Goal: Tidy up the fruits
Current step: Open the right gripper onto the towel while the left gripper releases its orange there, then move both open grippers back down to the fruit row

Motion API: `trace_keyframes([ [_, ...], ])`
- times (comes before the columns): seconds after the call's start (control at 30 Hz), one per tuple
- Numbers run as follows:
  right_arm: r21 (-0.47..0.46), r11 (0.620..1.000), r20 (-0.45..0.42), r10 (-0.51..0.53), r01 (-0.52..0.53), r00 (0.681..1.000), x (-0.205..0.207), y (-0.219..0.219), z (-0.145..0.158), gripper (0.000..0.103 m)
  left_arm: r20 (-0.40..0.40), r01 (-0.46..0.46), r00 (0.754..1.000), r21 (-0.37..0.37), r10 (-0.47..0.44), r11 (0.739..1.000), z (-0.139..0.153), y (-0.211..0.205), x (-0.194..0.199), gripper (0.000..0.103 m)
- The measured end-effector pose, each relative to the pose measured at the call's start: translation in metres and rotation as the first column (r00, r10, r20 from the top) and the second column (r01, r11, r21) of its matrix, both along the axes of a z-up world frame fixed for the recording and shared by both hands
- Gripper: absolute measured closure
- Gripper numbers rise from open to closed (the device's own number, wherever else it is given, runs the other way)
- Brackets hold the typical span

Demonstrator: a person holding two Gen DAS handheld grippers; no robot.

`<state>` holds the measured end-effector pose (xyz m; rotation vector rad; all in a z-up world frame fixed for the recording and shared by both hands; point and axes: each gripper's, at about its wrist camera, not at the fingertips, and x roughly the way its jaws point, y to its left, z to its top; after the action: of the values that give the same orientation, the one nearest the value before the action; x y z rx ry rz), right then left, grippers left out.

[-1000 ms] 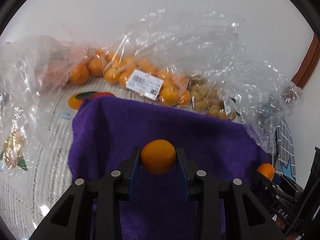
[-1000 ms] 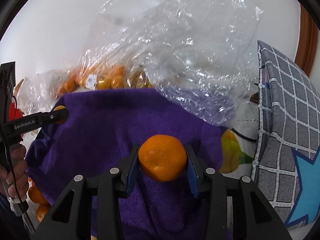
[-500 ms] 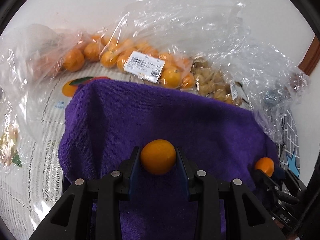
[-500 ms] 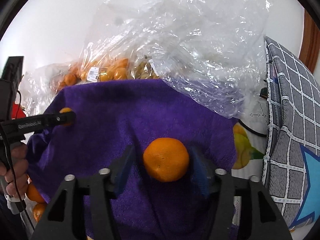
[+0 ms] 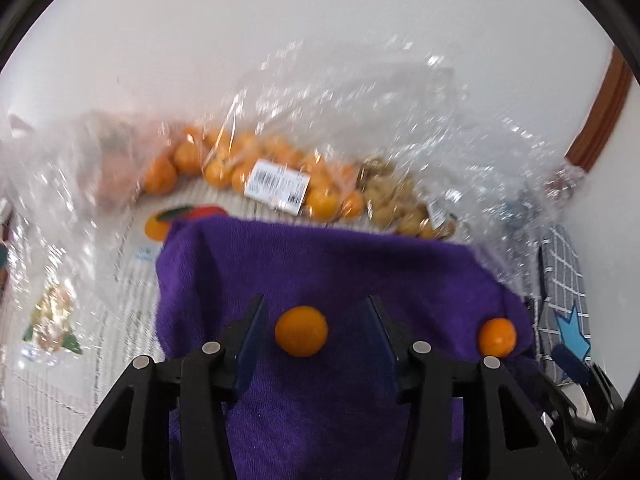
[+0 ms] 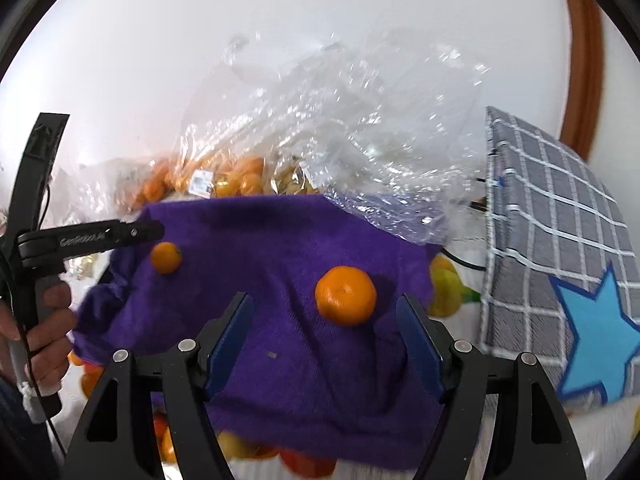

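At the far left of the right wrist view, a person's hand (image 6: 44, 332) grips the handle of the left gripper (image 6: 154, 232), whose black fingers reach in over the left edge of a purple towel (image 6: 280, 240). Just below those fingers a small orange (image 6: 166, 257) lies on the towel. In the left wrist view the same small orange (image 5: 301, 331) sits between the left gripper (image 5: 312, 332) fingers with a clear gap on each side; the jaws are spreading and their blue pads (image 5: 250, 340) do not touch the fruit.

Behind the towel, along its far edge, clear plastic bags (image 5: 280, 152) hold many small oranges, with a white barcode label (image 5: 277, 186) on one bag. To the right of that, another bag holds pale brownish fruits (image 5: 400, 204); what kind they are is unclear.

Further right on the towel lies a larger orange (image 6: 346, 295). The right gripper (image 6: 326, 336) hangs near it, its jaws widening, and the fruit rests free on the cloth beyond the fingertips, nearer the right finger but touching neither. In the left wrist view this larger orange (image 5: 497, 337) sits near the towel's right edge.

Below the near edge of the towel, more orange and red fruit (image 6: 304, 464) shows, partly covered. At the far right stands a grey checked cushion (image 6: 560, 216) with a blue star (image 6: 600, 336), beside a white cloth printed with fruit pictures (image 6: 448, 292).
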<state>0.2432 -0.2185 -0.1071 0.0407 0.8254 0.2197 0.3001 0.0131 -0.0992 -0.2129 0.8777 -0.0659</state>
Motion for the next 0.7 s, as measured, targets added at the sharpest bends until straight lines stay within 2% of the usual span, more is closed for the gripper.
trace_keyframes([
  [0.1,-0.006,1.000,0.029,-0.012,0.012,0.999,-0.022,-0.005,0.017,0.030,0.046,0.006,0.999,0.007,-0.006,1.000,0.018,-0.001,-0.011,0.056],
  [0.27,-0.074,0.993,0.146,-0.079,0.091,0.986,-0.077,-0.012,0.051,0.030,0.130,0.034,0.991,0.032,-0.038,0.999,0.049,-0.004,-0.031,0.056],
  [0.43,-0.021,0.995,0.159,-0.092,0.096,0.983,-0.122,-0.029,0.074,0.030,0.209,0.075,0.975,0.026,-0.079,0.997,0.081,-0.014,-0.065,0.056],
  [0.53,-0.022,0.997,0.151,-0.072,0.076,0.986,-0.139,-0.034,0.079,0.030,0.222,0.103,0.970,0.011,-0.103,0.995,0.081,-0.020,-0.094,0.056],
  [0.7,0.003,1.000,0.143,-0.019,0.019,0.990,-0.164,-0.034,0.073,0.034,0.172,0.094,0.980,0.030,-0.097,0.995,0.057,-0.017,-0.131,0.056],
])
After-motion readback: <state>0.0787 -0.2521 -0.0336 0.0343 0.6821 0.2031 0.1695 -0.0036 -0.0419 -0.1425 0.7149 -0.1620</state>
